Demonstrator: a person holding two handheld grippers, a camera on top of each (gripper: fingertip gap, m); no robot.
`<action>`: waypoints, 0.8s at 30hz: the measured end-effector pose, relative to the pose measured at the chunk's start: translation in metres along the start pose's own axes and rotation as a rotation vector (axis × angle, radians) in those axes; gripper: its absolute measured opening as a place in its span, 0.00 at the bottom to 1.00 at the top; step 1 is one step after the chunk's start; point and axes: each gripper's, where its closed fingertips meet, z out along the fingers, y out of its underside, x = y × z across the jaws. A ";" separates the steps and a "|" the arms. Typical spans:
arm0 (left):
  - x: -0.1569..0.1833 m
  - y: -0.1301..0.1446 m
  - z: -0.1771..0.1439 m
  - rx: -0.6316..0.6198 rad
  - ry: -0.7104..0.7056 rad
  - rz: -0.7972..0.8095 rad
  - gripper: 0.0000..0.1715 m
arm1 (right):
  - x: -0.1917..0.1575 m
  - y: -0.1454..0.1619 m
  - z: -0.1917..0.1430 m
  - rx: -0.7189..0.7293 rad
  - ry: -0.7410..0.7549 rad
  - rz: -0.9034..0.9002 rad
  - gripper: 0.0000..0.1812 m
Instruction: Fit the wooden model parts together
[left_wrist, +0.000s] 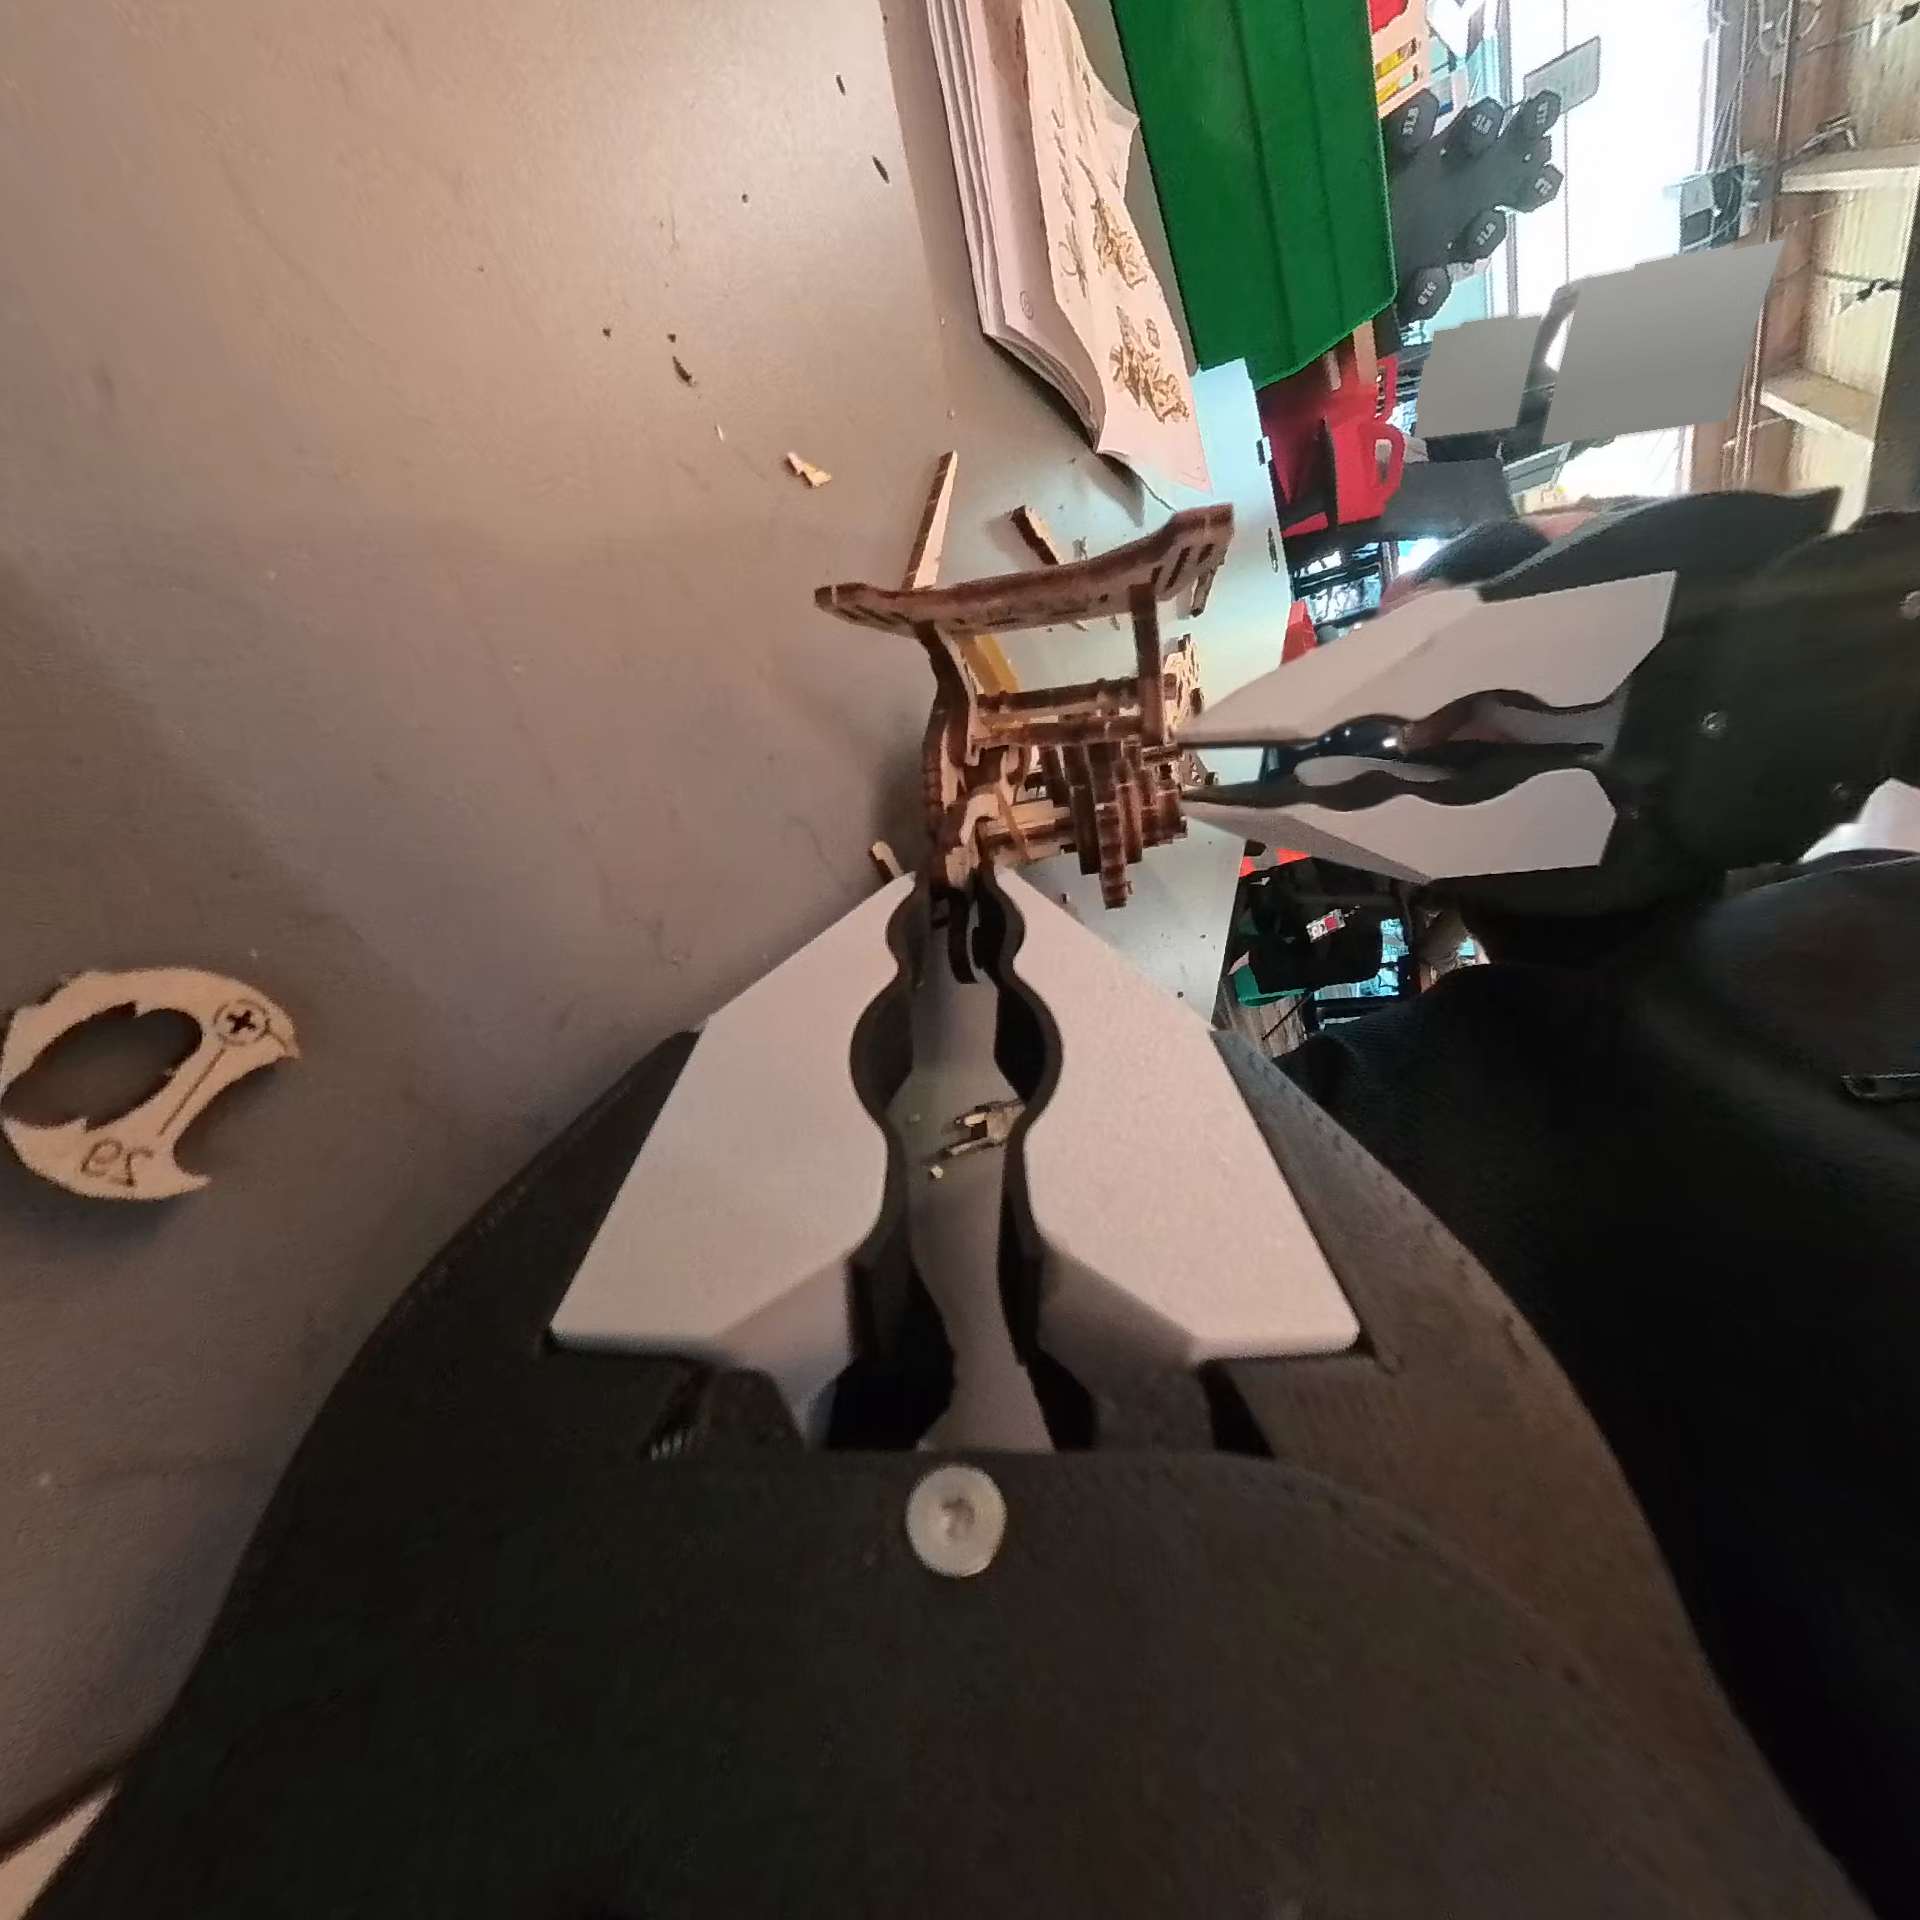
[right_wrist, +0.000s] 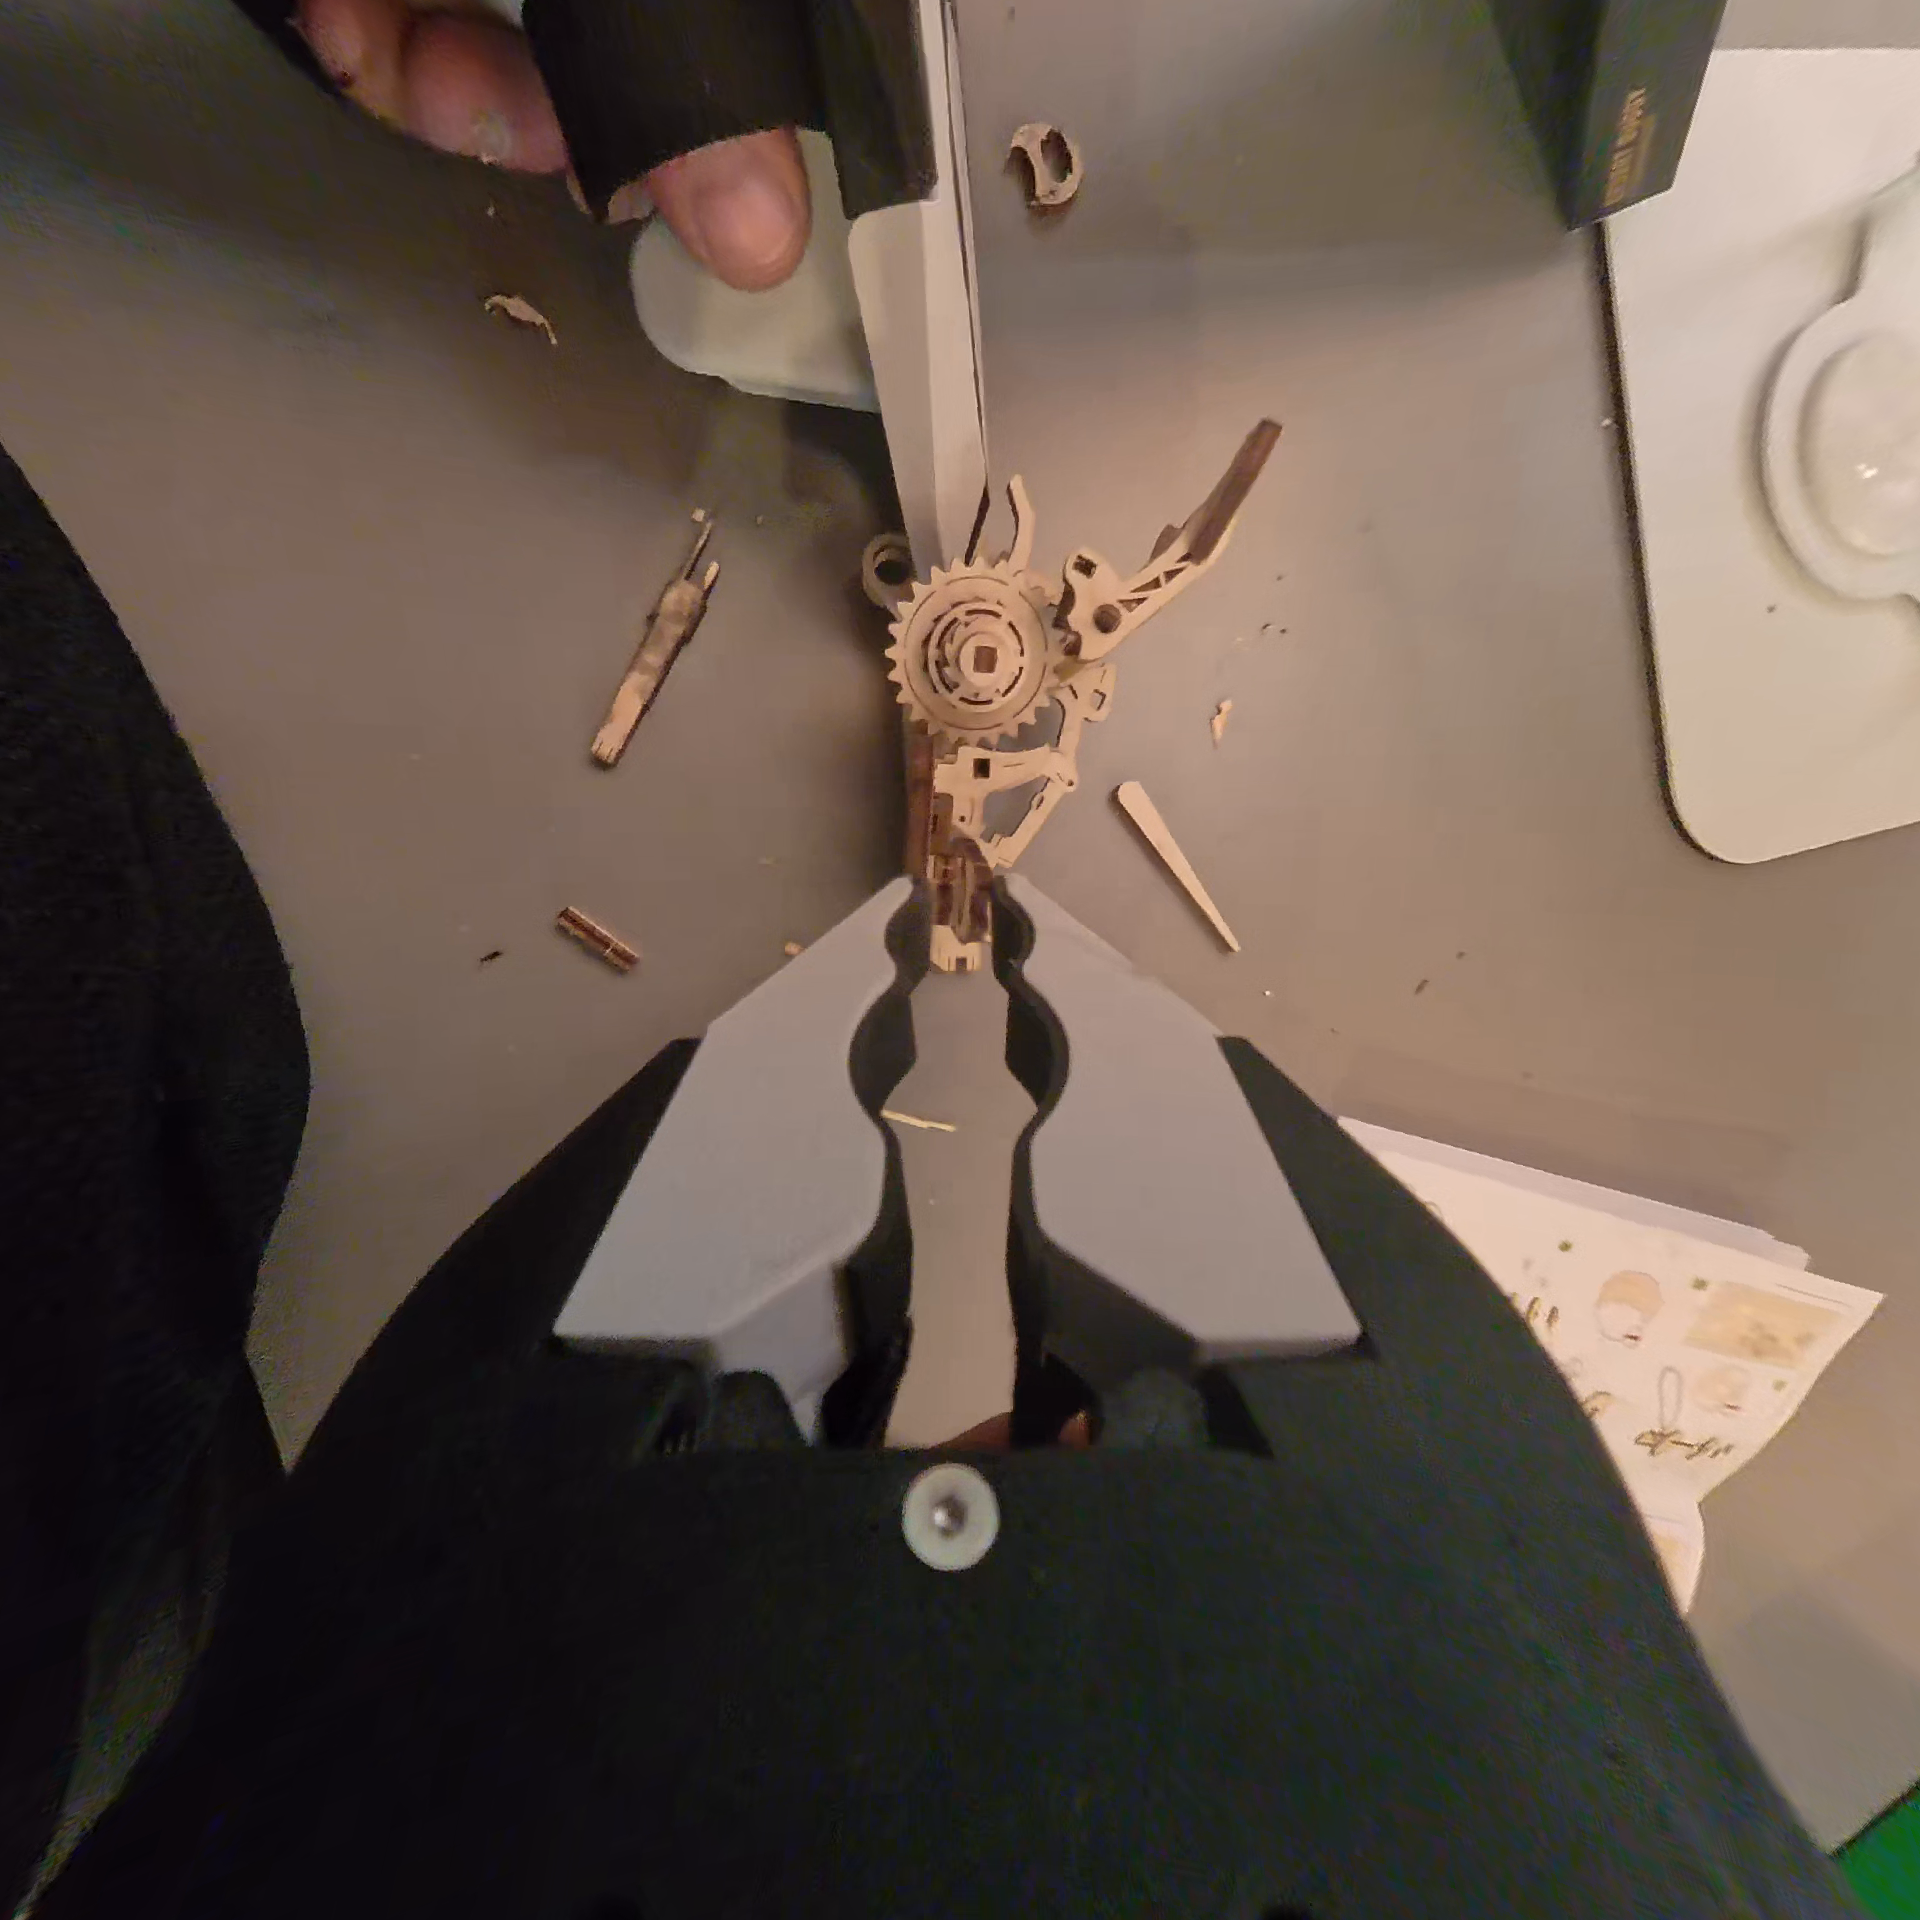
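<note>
while both grip: model (right_wrist: 987, 707) held at two ends
left gripper (left_wrist: 951, 883): clenched on model's lower edge
right gripper (right_wrist: 956, 883): clamped on frame end
feel: light, brittle, thin; hold frame, never gear (right_wrist: 977, 660) teeth

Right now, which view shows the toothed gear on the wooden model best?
The right wrist view: the gear faces that camera flat on, teeth and square centre hole clear, just beyond the right gripper. The left wrist view shows the wooden model edge on, so there the gears are only a stack of dark edges.
</note>
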 end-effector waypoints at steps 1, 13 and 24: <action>0.000 0.000 0.000 0.000 0.000 0.001 0.03 | 0.000 0.001 0.000 0.002 0.010 0.002 0.04; 0.001 0.001 0.001 0.002 0.003 0.004 0.03 | 0.003 0.005 0.001 0.020 -0.004 0.063 0.00; 0.000 0.001 0.001 0.003 -0.001 0.002 0.03 | 0.000 0.001 0.006 -0.023 -0.019 0.002 0.00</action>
